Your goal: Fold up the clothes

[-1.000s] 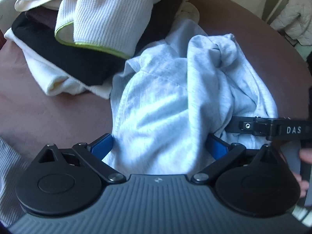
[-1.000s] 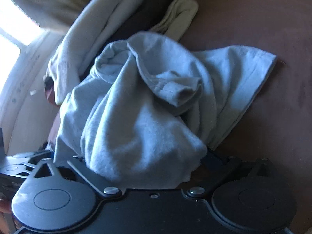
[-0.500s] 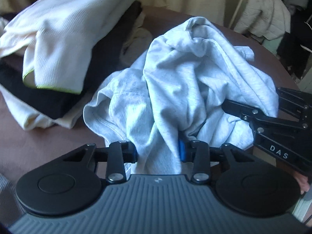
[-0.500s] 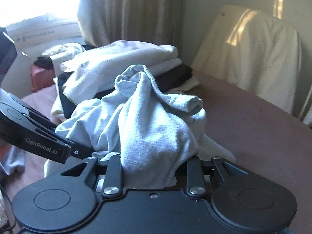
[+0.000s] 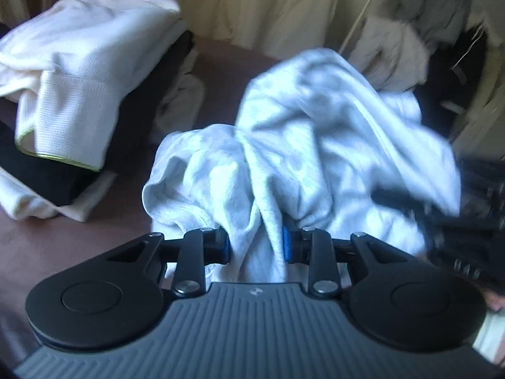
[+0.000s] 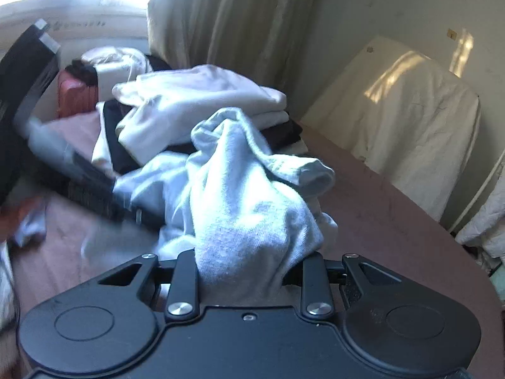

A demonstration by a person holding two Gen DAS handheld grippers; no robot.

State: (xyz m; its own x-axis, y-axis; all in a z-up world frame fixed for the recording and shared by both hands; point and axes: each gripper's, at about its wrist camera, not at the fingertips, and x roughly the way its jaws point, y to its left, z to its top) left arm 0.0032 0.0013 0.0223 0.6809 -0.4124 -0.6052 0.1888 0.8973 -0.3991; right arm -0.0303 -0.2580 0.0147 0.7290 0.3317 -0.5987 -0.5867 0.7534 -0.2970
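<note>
The grey garment [image 5: 315, 145] is soft, matt knit cloth, heathered and creased. A cream top [image 5: 79, 72] on the pile is ribbed, waffle-textured cloth with a yellow-green edge. The left tool [image 5: 255, 244] is matt black plastic with shiny metal rivets and blue pads. The bench [image 6: 394, 221] has a smooth, dull brown surface.

garment [image 5: 315, 145] on table [image 5: 79, 240]; folded stack [image 5: 79, 72] behind-left; covered chair [image 6: 410, 120], seemingly, behind table

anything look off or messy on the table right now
The light grey garment is a crumpled bunch, not laid flat, gathered in the jaws of both the left gripper and the right gripper. The clothes pile behind it sits unevenly, with cream edges sticking out underneath.
</note>
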